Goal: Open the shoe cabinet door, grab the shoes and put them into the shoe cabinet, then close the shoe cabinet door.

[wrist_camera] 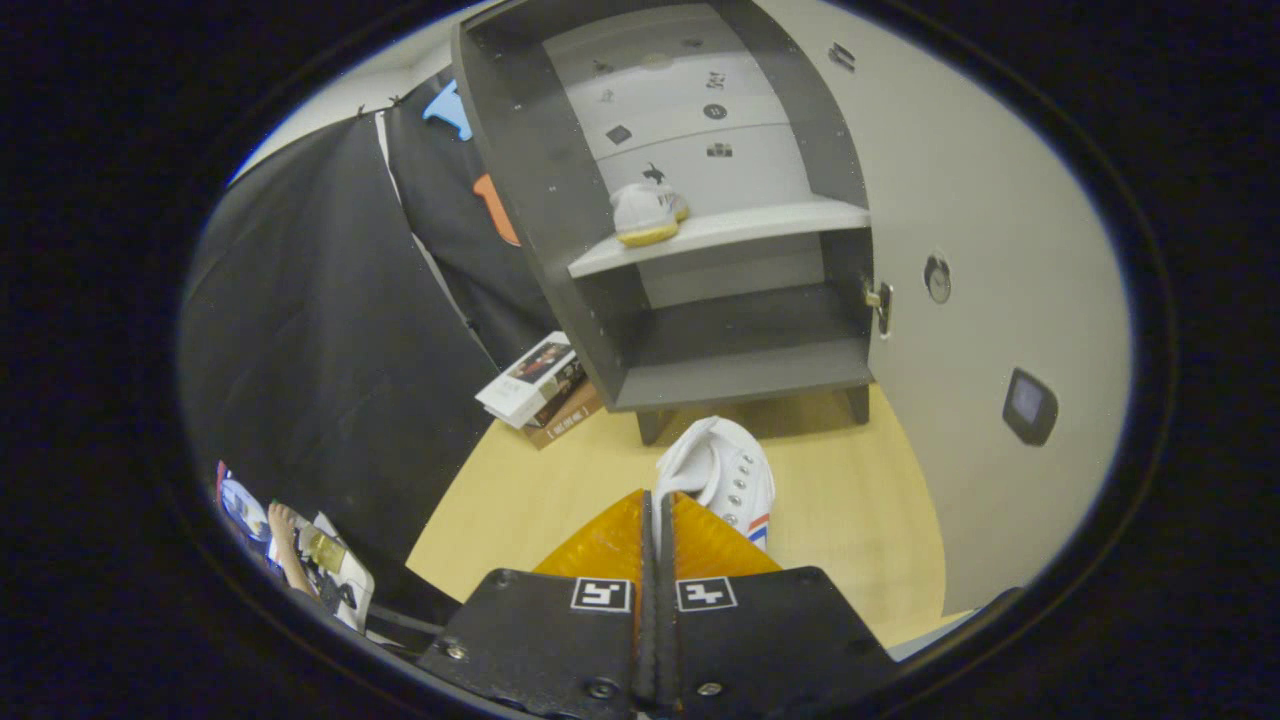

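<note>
The dark grey shoe cabinet (pixel 560 230) stands ahead on the wooden surface (pixel 860 520), its pale door (pixel 1000 250) swung open to the right. One white shoe with a yellowish sole (pixel 645 215) rests on the light middle shelf (pixel 760 225). The lower compartment (pixel 740 345) holds nothing. My gripper (pixel 660 505) is shut on the rim of a second white shoe (pixel 725 470) with metal eyelets and a red and blue stripe. That shoe hangs just ahead of the fingertips, in front of the cabinet's base.
A stack of boxes (pixel 540 390) lies against the cabinet's left foot. The booth's black cloth wall (pixel 330 330) runs along the left. A person's hand (pixel 285 545) shows by some papers, low down beside that wall. A round knob (pixel 937 278) and a dark square patch (pixel 1028 405) sit on the door.
</note>
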Demonstrator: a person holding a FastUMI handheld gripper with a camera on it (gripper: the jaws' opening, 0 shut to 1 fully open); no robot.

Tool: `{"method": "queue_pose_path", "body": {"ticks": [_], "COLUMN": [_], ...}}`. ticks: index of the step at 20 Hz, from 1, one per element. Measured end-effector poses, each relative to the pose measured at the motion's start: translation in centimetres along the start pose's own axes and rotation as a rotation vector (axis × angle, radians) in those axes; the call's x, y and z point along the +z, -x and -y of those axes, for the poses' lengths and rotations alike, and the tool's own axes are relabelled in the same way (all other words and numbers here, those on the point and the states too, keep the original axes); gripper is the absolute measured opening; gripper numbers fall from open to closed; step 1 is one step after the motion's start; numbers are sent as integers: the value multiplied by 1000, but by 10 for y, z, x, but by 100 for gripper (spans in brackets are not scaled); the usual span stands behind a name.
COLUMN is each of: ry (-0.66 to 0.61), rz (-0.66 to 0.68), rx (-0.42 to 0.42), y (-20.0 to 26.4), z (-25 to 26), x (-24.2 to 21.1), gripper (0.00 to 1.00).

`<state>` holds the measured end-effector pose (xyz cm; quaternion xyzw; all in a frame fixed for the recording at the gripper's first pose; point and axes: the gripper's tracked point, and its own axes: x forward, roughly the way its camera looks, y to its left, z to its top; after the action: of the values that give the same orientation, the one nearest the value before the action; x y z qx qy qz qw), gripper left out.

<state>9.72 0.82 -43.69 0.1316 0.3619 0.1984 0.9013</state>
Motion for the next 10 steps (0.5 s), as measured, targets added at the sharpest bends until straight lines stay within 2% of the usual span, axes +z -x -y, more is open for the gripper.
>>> {"method": "queue_pose_path", "body": {"ticks": [10], "ry": [28], "rz": [239], "rx": [72], "y": [18], "z": [-18], "x": [173], "gripper": [3]}}
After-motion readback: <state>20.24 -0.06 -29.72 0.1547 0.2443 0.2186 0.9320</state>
